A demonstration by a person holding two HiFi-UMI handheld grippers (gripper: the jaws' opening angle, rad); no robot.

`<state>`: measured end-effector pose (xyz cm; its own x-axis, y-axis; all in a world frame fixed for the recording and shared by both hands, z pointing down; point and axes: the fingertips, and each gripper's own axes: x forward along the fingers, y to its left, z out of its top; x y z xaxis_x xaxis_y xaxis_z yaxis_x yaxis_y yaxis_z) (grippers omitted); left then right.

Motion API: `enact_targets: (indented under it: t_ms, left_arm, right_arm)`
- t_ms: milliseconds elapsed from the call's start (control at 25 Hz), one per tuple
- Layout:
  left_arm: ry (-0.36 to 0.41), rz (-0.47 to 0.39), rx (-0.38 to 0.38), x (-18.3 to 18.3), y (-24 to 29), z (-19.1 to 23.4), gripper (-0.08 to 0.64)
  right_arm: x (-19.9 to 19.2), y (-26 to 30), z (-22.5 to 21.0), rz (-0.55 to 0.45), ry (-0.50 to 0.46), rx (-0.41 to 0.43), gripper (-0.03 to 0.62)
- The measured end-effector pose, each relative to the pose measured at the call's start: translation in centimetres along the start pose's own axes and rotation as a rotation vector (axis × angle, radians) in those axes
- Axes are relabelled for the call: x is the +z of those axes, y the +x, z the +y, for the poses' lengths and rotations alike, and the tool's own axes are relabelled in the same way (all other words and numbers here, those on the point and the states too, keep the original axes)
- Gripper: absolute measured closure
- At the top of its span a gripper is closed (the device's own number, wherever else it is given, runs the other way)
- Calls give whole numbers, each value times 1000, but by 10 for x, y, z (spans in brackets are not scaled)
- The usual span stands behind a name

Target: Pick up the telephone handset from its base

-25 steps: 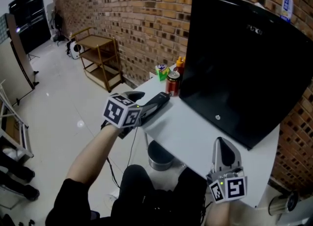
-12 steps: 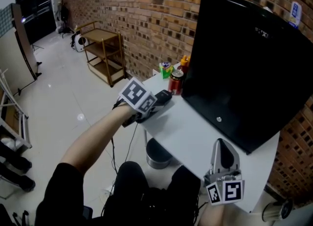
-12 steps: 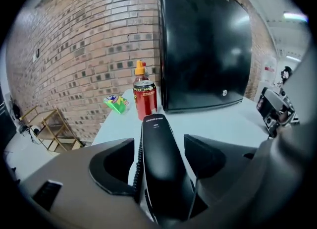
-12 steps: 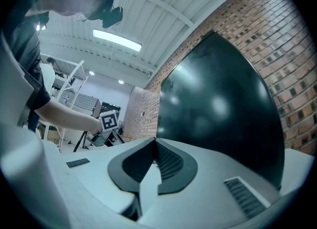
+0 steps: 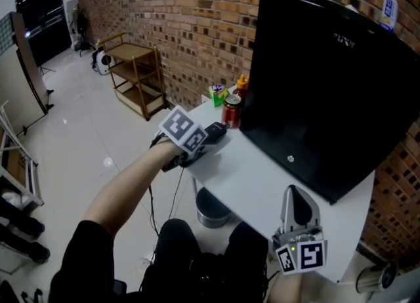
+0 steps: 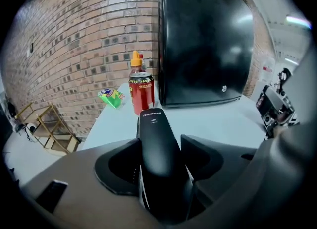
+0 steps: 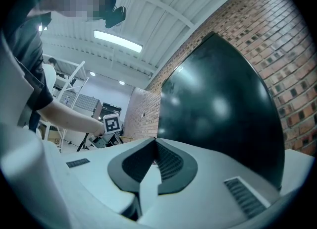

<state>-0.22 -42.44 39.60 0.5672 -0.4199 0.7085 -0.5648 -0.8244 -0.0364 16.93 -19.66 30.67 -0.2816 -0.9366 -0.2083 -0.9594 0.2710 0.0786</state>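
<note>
As the jaws of your left gripper [image 5: 209, 139] close on the handset [image 6: 157, 139] mid-frame, your right gripper [image 5: 296, 194] sits lower right. Its jaws meet, empty.

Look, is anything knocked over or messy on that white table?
Nothing stands out. The red can and orange-capped bottle stand upright beside the black cabinet; the green packet lies near them, nothing spilled.

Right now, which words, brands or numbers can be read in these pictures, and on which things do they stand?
Nothing reads with certainty.
handset: two lines of white print, too small to read.
black cabinet: pale logo, blurred.
red can, green packet: print blurred.
blue label: too small.
</note>
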Motion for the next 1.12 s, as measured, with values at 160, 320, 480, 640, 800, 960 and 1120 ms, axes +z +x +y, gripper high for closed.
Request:
enact_targets:
  t_ms: [160,320,480,640,800,960,1120]
  left_arm:
    - [-14,-48,4,1,-5,0,296]
    - [-23,-116,11,6,-14,-1,296]
    - [-32,-238,-11,20,-35,-6,298]
    - [-48,-471,-80,31,-69,-12,298]
    - [-108,-743,-171,36,-112,-5,299]
    - [-33,-998,-283,28,-154,-28,299]
    - [38,-1087,-269,12,-165,-52,299]
  right_arm:
    - [-2,1,0,8,-2,2,583]
    - [-5,4,0,18,-15,5,583]
    - [-6,10,0,29,-31,3,583]
    - [-4,14,1,40,-53,7,583]
    - [-9,17,0,53,-55,4,583]
    - [-13,18,-5,65,-43,2,583]
    - [-17,28,-7,80,-24,14,583]
